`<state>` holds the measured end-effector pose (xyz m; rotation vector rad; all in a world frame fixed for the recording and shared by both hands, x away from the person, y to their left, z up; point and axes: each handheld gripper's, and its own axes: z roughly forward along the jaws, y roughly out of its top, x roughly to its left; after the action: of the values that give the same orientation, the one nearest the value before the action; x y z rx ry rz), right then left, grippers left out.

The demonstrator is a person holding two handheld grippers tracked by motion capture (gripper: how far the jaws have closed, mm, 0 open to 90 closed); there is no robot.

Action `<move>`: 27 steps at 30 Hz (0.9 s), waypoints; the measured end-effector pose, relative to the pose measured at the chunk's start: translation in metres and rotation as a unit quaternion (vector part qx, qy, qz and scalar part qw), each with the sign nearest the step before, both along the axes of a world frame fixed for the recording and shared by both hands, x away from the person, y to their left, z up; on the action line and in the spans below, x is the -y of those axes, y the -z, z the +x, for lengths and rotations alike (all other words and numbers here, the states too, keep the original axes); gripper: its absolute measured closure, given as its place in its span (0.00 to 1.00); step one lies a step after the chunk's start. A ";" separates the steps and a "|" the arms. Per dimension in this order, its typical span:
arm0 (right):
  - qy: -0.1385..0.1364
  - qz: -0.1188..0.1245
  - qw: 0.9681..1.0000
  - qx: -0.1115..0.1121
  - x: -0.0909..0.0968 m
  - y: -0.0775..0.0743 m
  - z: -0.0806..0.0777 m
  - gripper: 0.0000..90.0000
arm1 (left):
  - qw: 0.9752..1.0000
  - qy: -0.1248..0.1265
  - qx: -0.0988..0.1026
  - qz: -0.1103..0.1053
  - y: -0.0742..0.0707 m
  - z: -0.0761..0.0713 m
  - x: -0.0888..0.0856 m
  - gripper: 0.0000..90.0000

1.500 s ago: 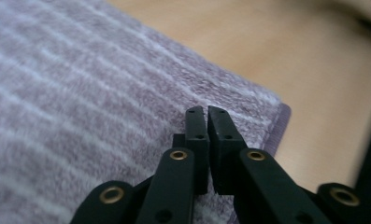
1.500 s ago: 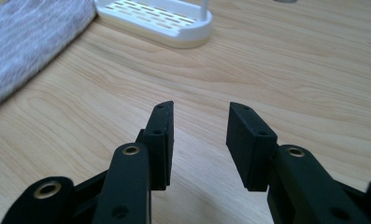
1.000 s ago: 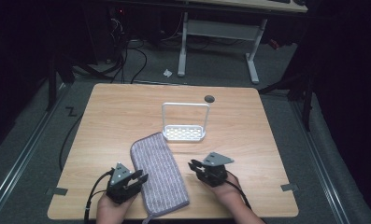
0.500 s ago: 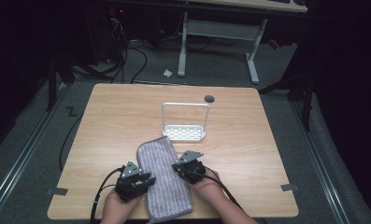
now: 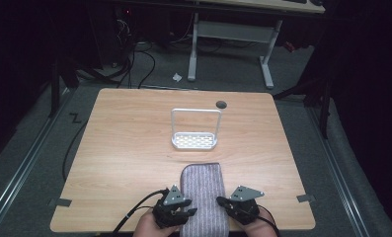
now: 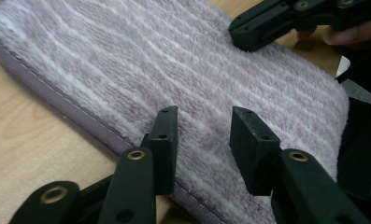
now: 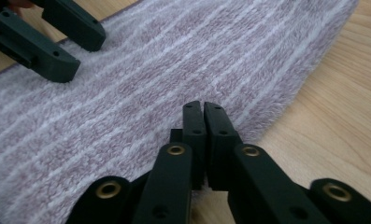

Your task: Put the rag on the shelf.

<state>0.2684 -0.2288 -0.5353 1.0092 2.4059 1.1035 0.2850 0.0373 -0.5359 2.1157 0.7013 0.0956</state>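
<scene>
Lying flat along the near edge of the tabletop (image 5: 134, 138), the striped purple towel (image 5: 203, 197) sits between the two grippers and looks straightened but not yet folded, with the white rack (image 5: 194, 129) standing untouched farther back. At the towel's left edge the left gripper (image 6: 204, 140) has just been opening its fingers, which stand apart above the pile, gripping nothing (the hem runs beneath them). At the right edge the right gripper (image 7: 203, 114) has its fingers pressed together with no cloth visibly caught, so by my reading any fold or lift is yet to come.
</scene>
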 end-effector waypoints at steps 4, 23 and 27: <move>0.012 0.009 1.000 0.019 0.004 -0.005 0.001 0.92 | 0.998 -0.055 0.020 -0.026 -0.009 0.019 -0.016 0.61; 0.085 0.044 0.995 0.019 0.010 -0.007 0.022 0.75 | 0.984 -0.179 0.006 -0.001 0.005 0.082 0.006 0.67; 0.116 0.046 0.992 0.031 -0.004 -0.016 0.053 0.67 | 0.984 -0.180 -0.005 -0.009 0.005 0.078 0.006 0.75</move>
<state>0.3209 -0.2243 -0.5196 1.2296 2.1406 1.1500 0.3635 0.0311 -0.5414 1.9519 1.0809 0.2737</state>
